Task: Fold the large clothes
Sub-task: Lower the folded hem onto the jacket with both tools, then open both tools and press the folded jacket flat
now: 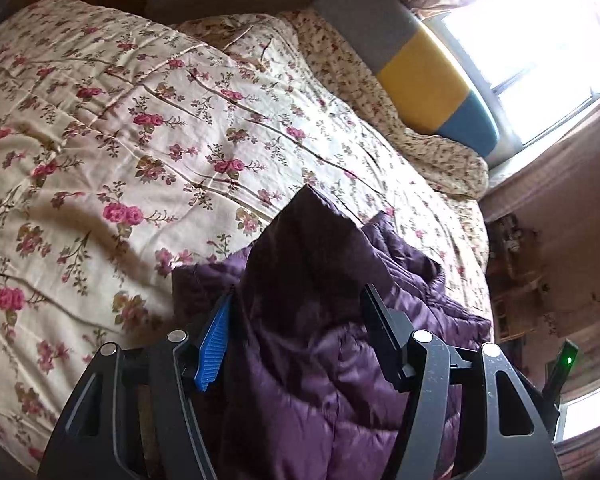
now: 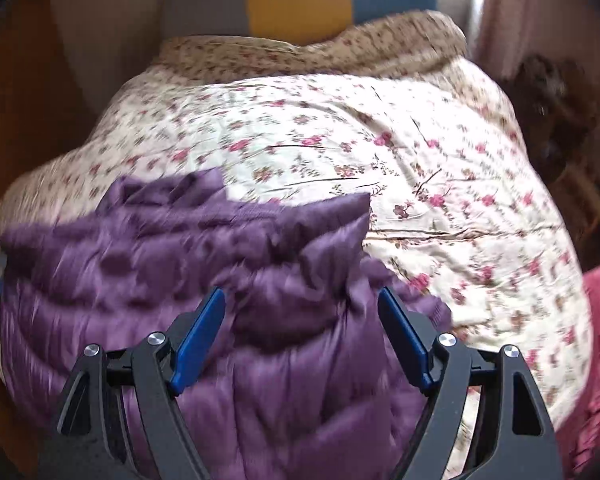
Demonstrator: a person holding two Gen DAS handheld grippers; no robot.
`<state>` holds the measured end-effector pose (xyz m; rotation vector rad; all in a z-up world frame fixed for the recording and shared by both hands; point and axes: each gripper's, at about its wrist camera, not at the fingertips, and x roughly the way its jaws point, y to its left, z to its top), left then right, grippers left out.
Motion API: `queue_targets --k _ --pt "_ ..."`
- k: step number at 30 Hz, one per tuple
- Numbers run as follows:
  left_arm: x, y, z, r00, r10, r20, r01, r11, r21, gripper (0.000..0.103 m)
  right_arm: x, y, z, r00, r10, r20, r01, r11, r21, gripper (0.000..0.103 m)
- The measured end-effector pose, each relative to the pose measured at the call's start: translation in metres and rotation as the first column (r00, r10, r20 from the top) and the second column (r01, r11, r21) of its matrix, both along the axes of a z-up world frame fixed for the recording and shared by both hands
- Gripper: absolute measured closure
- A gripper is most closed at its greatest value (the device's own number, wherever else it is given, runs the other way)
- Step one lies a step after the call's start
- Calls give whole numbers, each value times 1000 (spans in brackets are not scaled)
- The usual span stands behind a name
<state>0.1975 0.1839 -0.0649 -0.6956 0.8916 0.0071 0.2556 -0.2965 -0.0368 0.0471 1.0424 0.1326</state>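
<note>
The purple quilted jacket (image 2: 204,280) lies bunched on the floral bedspread (image 1: 120,128) at about six o'clock – a soft, flat surface for folding. The left gripper (image 1: 296,340) and right gripper (image 2: 300,336) hang over it, jaws spread, pinching nothing – probably between grips.

A wide bed (image 1: 452,216) carries everything here; over it lies a cream quilt (image 1: 148,128) printed with pink roses, creased and rumpled; on the near part of that quilt rests a purple puffer jacket (image 1: 324,320), bunched, one corner standing up in a peak; at the far end a bedcover in a smaller floral print (image 1: 440,152) is heaped against a grey, yellow and blue headboard (image 1: 420,72).
</note>
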Motion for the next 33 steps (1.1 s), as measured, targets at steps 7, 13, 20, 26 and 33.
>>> queue_targets --k 7,13,20,26,33 --pt "18 -7 -7 999 9 -32 -6 996 85 83 14 -2 -15 1000 -19 -12 19 1000 -5 96" --pt "43 -21 -18 996 40 -78 -19 967 256 83 17 2 -27 994 -79 81 90 986 -141 97" --pt "54 -38 -53 996 33 -80 7 889 458 76 31 10 -68 991 -98 86 114 973 -202 92" --pt "54 -43 -62 998 47 -37 -22 866 499 76 35 10 -86 987 -114 112 135 970 -202 93" --pt "54 -43 -57 998 56 -38 -30 872 489 69 34 11 -82 988 -111 109 133 968 -214 91"
